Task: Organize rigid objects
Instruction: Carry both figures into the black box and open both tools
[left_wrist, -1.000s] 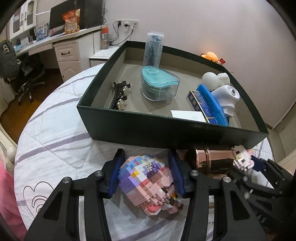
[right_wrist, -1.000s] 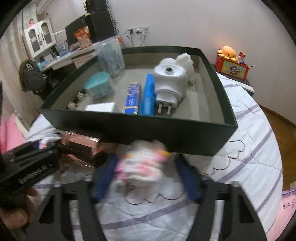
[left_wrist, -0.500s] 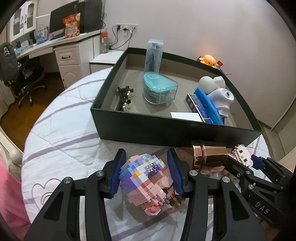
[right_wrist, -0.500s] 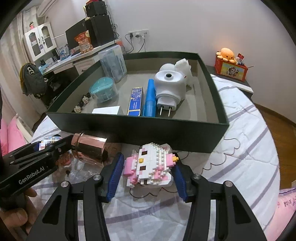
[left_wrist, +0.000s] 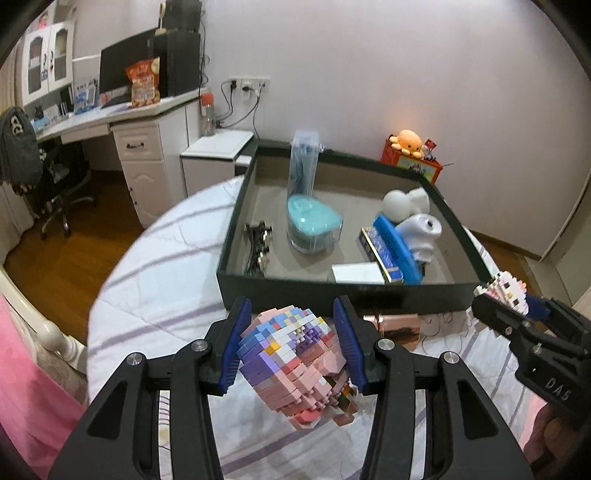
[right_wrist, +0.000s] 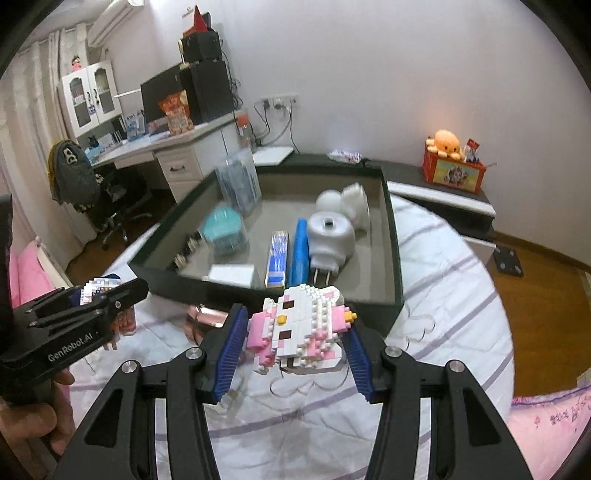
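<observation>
Before the dark box (left_wrist: 332, 291), left view: left gripper (left_wrist: 293, 345) clamps pastel block head (left_wrist: 295, 362); box holds teal case (left_wrist: 314, 223), blue bar (left_wrist: 397, 247). Right view: right gripper (right_wrist: 295, 345) clamps white-pink block cat (right_wrist: 301, 328); "GenRobot.AI" legible.

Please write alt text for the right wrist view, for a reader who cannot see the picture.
The right gripper holds a pink and white brick-built cat figure between its blue pads, above a white quilt. Behind it lies an open dark box with a white plug device and other items; the left gripper enters from the left.
</observation>
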